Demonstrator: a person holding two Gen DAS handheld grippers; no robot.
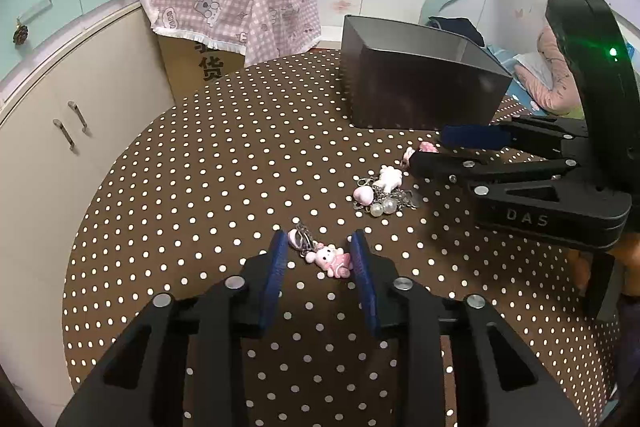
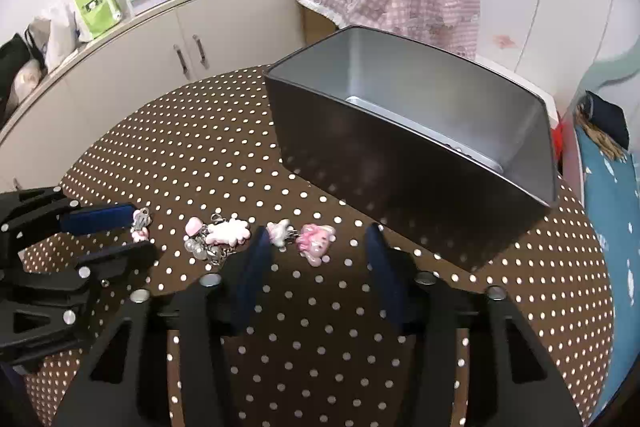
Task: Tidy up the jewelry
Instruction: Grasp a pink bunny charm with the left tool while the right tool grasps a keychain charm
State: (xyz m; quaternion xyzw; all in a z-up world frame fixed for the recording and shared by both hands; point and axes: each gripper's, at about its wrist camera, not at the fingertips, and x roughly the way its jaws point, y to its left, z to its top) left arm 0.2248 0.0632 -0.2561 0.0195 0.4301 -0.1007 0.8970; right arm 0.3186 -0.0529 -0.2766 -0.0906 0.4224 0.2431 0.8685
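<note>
Two grippers are mine, one in each hand, and both are low over the dotted table [image 1: 200, 187]. The dark box [image 2: 400, 167] is my landmark, so I tell every place from it.

My left gripper [image 1: 318, 255] is the one farthest from the box. Its blue pads stand partly open, one on each side of a pink bunny charm [image 1: 330, 261]. The pads look very near the bunny but I do not see them pressing on it, so I say it holds nothing yet. The bunny's chain lies toward the left pad.

My right gripper [image 2: 316, 247] is closer to the box, just in front of its near wall. It is partly open too and it holds nothing. A pink charm [image 2: 314, 243] lies on the table between its pads, toward the left one, with a small white charm [image 2: 280, 231] touching it at that side.

Between the two grippers lies a little heap [image 1: 380, 193] of charms, pearls and chain, a bit farther from the box than the pink charm.

The box is open on top and I can see no jewelry in it, though its near wall hides part of the floor.

To do this well, I think I should centre each charm between the pads, go down till the tips nearly touch the cloth, then close slowly. I should catch the hard body, not the thin chain. The white charm may come along, so I should lift gently.
</note>
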